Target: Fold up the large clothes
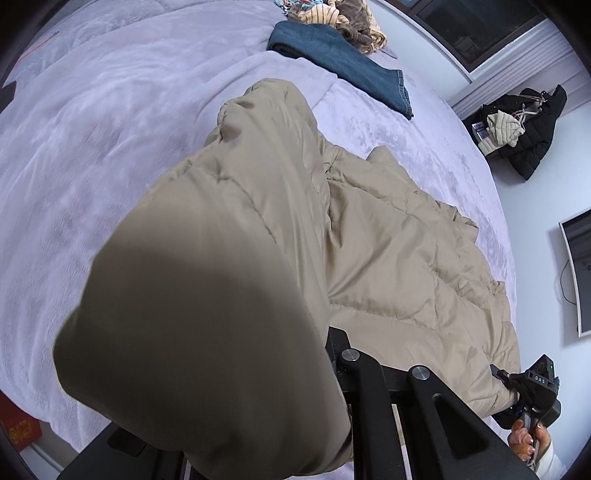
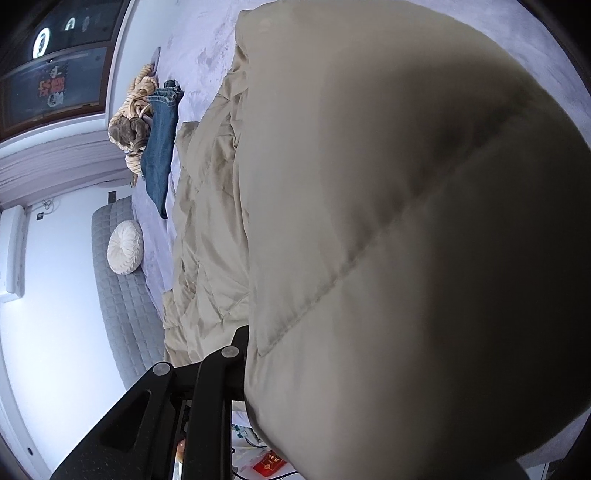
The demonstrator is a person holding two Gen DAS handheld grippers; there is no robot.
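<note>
My left gripper [image 1: 332, 354]: a lifted fold of the beige puffer jacket [image 1: 388, 240] bulges over its fingers and hides the tips, so I can't tell if they're apart or clamped. The rest of the jacket lies flat on the lavender bed cover [image 1: 110, 147], ahead and to the right of the fingers. Folded jeans [image 1: 343, 62] sit further ahead, with a heap of striped and brown clothes [image 1: 351, 18] just past them.

My right gripper [image 1: 517, 384] shows at the jacket's near-right edge; fabric seems pinched there, but the fingers are hidden. On its own camera, jacket [image 2: 406, 221] drapes over the fingers, tips hidden too. Jeans [image 2: 159, 147] ahead-left, round white cushion [image 2: 125, 246] on the left.
</note>
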